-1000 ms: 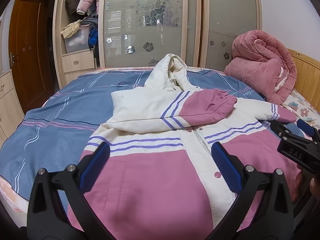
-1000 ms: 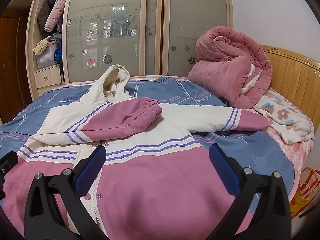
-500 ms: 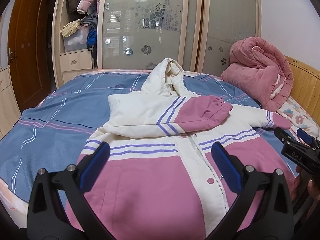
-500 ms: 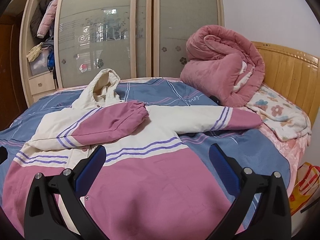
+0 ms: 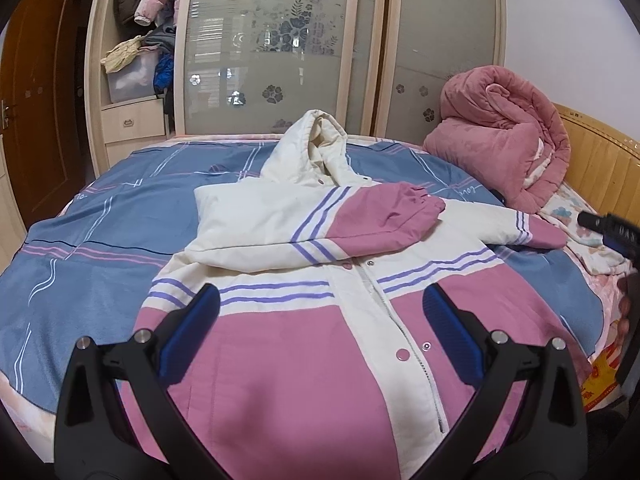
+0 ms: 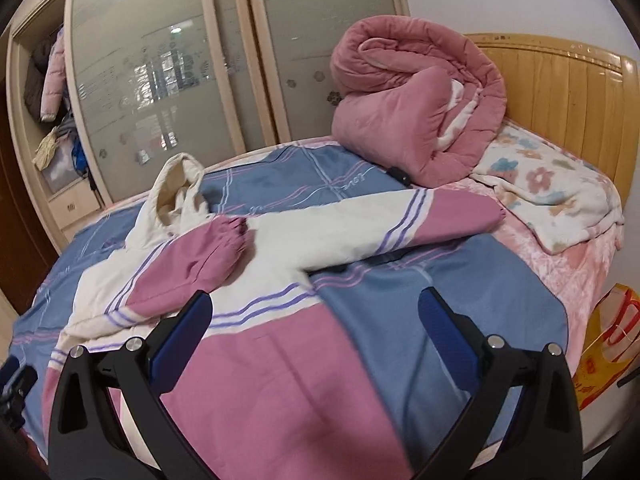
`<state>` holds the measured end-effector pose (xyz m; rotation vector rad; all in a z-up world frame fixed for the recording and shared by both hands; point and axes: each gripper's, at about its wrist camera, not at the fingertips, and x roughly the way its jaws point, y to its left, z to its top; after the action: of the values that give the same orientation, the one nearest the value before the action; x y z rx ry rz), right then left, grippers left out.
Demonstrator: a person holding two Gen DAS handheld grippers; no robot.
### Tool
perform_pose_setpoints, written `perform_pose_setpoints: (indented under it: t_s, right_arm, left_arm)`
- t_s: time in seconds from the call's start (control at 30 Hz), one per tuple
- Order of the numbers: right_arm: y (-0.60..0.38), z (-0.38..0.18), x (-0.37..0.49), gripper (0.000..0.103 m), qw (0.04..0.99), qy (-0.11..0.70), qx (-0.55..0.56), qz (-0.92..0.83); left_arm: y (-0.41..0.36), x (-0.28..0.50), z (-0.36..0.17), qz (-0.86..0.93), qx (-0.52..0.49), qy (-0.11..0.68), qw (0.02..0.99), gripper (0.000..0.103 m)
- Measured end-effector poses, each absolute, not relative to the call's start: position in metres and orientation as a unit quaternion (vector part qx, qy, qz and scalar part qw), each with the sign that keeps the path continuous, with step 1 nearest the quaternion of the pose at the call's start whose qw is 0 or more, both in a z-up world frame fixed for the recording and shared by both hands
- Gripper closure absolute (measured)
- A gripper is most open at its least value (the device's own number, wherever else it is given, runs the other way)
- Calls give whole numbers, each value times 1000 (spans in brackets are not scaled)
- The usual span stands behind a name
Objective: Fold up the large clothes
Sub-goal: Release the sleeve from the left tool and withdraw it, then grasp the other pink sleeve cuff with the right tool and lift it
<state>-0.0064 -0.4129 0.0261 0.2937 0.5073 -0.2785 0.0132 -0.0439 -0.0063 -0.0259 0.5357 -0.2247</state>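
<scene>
A pink and cream hooded jacket [image 5: 304,344] with purple stripes lies front-up on the blue bed cover [image 5: 100,248], hood toward the wardrobe. Its left sleeve [image 5: 320,224] is folded across the chest. The other sleeve [image 6: 400,220] stretches out flat toward the headboard. My left gripper [image 5: 320,320] hovers open over the jacket's lower front, holding nothing. My right gripper [image 6: 316,320] is open and empty above the jacket's right side, below the outstretched sleeve. Part of the right gripper's body [image 5: 612,234] shows at the right edge of the left wrist view.
A rolled pink quilt [image 6: 420,104] sits at the bed's far corner beside the wooden headboard [image 6: 572,92]. A floral blanket [image 6: 548,196] lies near the headboard. Sliding wardrobe doors [image 5: 280,48] stand behind the bed. A yellow bag [image 6: 608,344] sits on the floor at right.
Both grippers have drawn back and risen from the jacket. The right gripper has swung rightward, now facing the outstretched sleeve and the headboard. The jacket has not moved.
</scene>
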Motion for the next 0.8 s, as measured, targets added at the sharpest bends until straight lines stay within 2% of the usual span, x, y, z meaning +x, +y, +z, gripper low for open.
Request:
perform_pose_setpoints:
  t_s: [0.2, 0.43, 0.6, 0.8]
  right_arm:
    - [-495, 10, 12, 1, 914, 260, 291, -108]
    - [-603, -46, 34, 1, 849, 248, 458, -87]
    - [-644, -70, 49, 1, 830, 239, 491, -115]
    - [-679, -96, 87, 11, 813, 247, 512, -124]
  left_arm:
    - [-39, 18, -9, -115, -20, 277, 954, 2]
    - [-39, 20, -10, -122, -18, 280, 952, 2]
    - [-39, 24, -13, -129, -20, 294, 947, 2]
    - [-39, 33, -17, -120, -22, 297, 947, 2]
